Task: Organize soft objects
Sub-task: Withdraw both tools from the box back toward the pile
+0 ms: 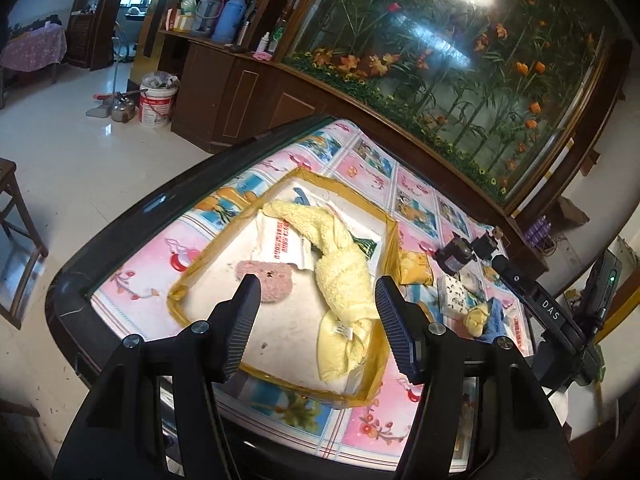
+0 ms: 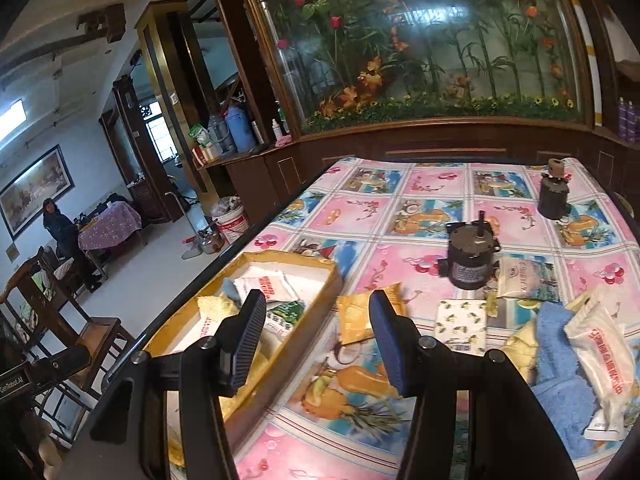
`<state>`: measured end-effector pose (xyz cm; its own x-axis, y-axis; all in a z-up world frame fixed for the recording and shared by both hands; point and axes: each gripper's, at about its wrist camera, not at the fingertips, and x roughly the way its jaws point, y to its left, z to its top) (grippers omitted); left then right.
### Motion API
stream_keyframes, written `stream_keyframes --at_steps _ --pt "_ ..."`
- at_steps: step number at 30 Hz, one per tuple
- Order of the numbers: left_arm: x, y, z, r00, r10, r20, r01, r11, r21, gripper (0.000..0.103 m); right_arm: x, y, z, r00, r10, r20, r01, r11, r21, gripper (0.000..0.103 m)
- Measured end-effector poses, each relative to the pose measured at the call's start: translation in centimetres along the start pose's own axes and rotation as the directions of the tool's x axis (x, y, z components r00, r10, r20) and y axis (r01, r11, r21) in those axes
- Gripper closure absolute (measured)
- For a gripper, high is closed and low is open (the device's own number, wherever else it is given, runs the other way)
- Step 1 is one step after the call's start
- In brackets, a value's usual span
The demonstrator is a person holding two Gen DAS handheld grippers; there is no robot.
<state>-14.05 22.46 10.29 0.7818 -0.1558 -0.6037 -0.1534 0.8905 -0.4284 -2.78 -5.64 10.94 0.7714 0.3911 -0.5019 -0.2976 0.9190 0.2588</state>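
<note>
We saw the table (image 2: 420, 208) first, the largest thing in both views, covered by a pink and blue cartoon-patterned cloth and standing before a glass display of artificial flowers (image 1: 460, 64). On its left part sat the shallow tray (image 1: 304, 178), white inside with a yellow taped rim, and it held most of the soft things: a long yellow towel (image 1: 340, 268) lay loosely twisted from the far left of the tray toward its near right corner, where one end draped over the rim; under and beside it lay white plastic packets with red print (image 1: 280, 242), and a small pink fuzzy piece (image 1: 270, 280) rested on the tray floor near its left rim, apart from the towel. To the right of the tray, on the cloth, a yellow packet (image 2: 366, 316) lay just beside the tray wall. Farther right we found a blue towel (image 2: 556, 356) heaped at the near right, touching a white packet with red lettering (image 2: 600, 360), and a small lemon-printed tissue pack (image 2: 460, 322) between the yellow packet and that heap. Two dark motors stood on the cloth, one near the middle (image 2: 470, 258) and one at the far right (image 2: 554, 196). The left gripper (image 1: 316, 324) hovered above the tray, its fingers spread wide and holding nothing; the right gripper (image 2: 318, 338) hung over the tray's right wall, likewise wide and empty.
</note>
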Motion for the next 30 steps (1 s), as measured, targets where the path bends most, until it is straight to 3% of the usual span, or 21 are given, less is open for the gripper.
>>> stream_keyframes --at_steps 5,7,16,25,30 --pt "2.5 -3.3 -1.0 0.996 -0.045 -0.082 0.049 0.997 0.054 0.043 -1.5 -5.2 -0.9 0.993 -0.115 0.004 0.115 0.992 0.052 0.049" --pt "2.2 -4.1 -1.1 0.996 -0.035 -0.079 0.041 0.996 0.076 0.043 -1.5 -7.1 -1.0 0.988 -0.155 -0.002 0.155 0.985 0.077 0.049" --pt "-3.0 -2.1 0.2 0.995 0.088 0.043 -0.089 0.996 0.024 0.043 -1.1 -10.1 -2.1 0.952 -0.299 0.060 0.297 0.954 0.045 0.049" --pt "-8.8 -0.3 -0.5 0.974 0.166 0.151 -0.161 0.986 -0.047 0.043 -0.2 -10.8 -2.7 0.947 -0.320 0.026 0.319 0.947 0.045 0.049" --pt "-11.2 -0.5 -1.4 0.964 0.178 0.196 -0.172 0.984 -0.048 0.043 -0.7 -10.6 -2.7 0.938 -0.342 0.052 0.341 0.939 0.032 0.049"
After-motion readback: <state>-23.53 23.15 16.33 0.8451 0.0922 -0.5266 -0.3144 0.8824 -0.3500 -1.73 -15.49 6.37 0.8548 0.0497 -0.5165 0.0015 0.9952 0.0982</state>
